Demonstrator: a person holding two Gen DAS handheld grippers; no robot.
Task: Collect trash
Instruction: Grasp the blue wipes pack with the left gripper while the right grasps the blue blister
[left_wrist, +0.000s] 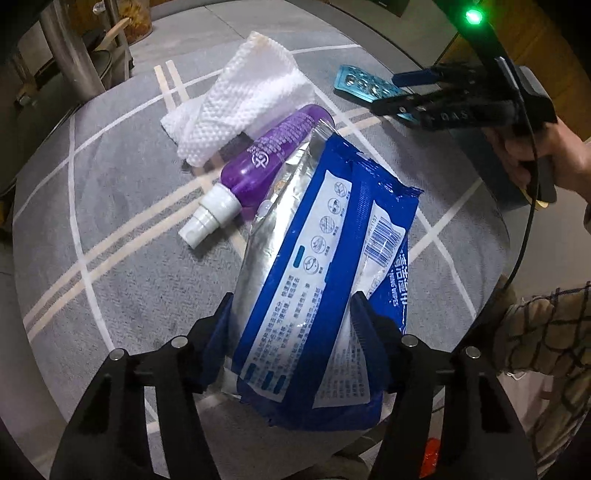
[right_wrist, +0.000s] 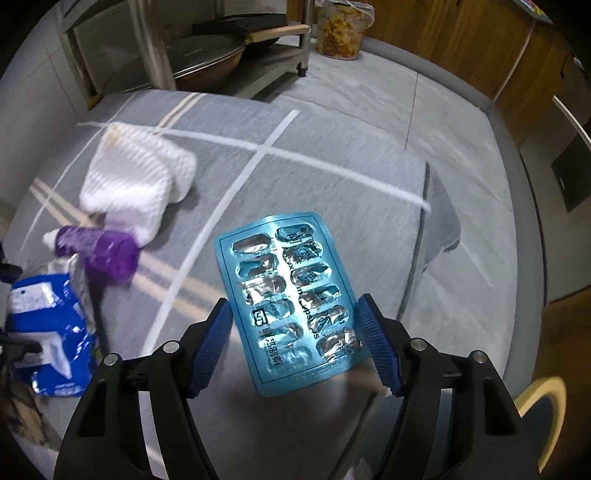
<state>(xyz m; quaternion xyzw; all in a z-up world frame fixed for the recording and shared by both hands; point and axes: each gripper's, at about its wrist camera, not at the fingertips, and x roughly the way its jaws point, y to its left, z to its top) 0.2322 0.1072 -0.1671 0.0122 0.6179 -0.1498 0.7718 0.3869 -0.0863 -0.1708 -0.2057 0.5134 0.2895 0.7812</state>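
Trash is already in both tools: the left gripper (left_wrist: 291, 328) has its blue-padded fingers (left_wrist: 364, 325) closed across the near end of a crumpled blue-and-silver wet-wipes pouch (left_wrist: 325, 251), whose long axis runs away from the fingers toward 12 o'clock, slightly tilted to 1; the far, silver end seems to rest against the things beyond it. The right gripper (right_wrist: 293, 332) pinches a turquoise foil blister sheet with emptied pockets (right_wrist: 291, 295) by its two long edges, the sheet held flat and lifted off the surface, its length pointing toward 11 o'clock from the fingers. Outward from the pouch, in the left wrist view, a purple plastic spray bottle with a white nozzle (left_wrist: 258, 162) lies on its side at about 11 o'clock, nozzle toward 8, its body touching or tucked under the pouch's silver edge. Just beyond it, at 11 to 12 o'clock, sits a crumpled white embossed paper towel (left_wrist: 240, 107), touching the bottle's far end. All of this lies on a round counter under a grey cloth with pale crossing stripes (left_wrist: 110, 221). Bottle and towel are nearer the left hand; the right holds its sheet out at 1 o'clock, apart from them. A flower-patterned bin (right_wrist: 340, 33) stands on the floor past the counter's far edge, at 12 o'clock from the right fingers, likely where both loads go.
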